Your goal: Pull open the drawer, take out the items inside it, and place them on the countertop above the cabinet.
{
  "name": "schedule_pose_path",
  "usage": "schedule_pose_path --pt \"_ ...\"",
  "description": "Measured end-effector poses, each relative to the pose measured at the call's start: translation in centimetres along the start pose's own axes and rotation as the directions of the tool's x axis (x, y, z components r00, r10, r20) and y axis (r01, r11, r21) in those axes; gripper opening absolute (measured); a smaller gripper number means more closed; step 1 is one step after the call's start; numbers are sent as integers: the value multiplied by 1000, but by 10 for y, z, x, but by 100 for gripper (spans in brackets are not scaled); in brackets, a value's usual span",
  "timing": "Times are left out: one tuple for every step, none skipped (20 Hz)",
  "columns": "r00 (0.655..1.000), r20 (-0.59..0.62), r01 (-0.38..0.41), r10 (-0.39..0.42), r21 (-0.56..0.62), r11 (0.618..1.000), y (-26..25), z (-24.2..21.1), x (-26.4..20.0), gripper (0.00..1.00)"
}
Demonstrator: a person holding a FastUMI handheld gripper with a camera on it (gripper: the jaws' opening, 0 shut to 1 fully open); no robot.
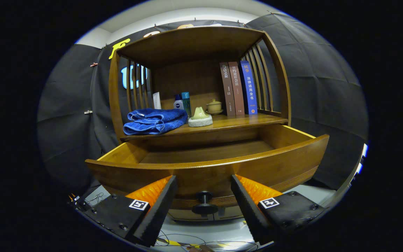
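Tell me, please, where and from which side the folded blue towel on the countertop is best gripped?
Grip the blue towel at its stacked folded edge facing the open drawer, coming from the front. The open gripper points that way, and the layers bunch there.

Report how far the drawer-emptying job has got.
Done: the curved wooden drawer is pulled out, and its visible floor looks bare. A folded blue towel and a pale green soap on a white dish lie on the wooden countertop. In hand: nothing; the gripper is open, jaws either side of the black drawer knob. Left: checking the hidden front of the drawer.
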State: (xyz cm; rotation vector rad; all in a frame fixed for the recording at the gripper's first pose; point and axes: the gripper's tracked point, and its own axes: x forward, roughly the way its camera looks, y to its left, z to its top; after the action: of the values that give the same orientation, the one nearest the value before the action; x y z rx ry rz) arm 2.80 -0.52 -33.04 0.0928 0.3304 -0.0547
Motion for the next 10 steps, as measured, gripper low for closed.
schedule_pose_path --pt "1000 -6 1 -1 -3 1000 0 0 8 99" --pt "1000 -3 0 0 -4 1000 0 1 19 99" --pt "1000 -5 1 -1 -6 1000 0 4 22 99" --pt "1000 -2 3 -3 -9 1000 0 5 34 99" --pt "1000 -2 5 -5 -11 1000 1 6 41 99" --pt "1000 1 7 -7 -10 1000 2 8 50 99" --pt "1000 2 9 -9 -10 1000 3 9 58 99" --pt "1000 1 10 -10 -11 1000 3 11 68 99" --pt "1000 -1 11 -11 -13 1000 3 12 76 99" --pt "1000 -3 11 -11 -13 1000 3 13 84 99"
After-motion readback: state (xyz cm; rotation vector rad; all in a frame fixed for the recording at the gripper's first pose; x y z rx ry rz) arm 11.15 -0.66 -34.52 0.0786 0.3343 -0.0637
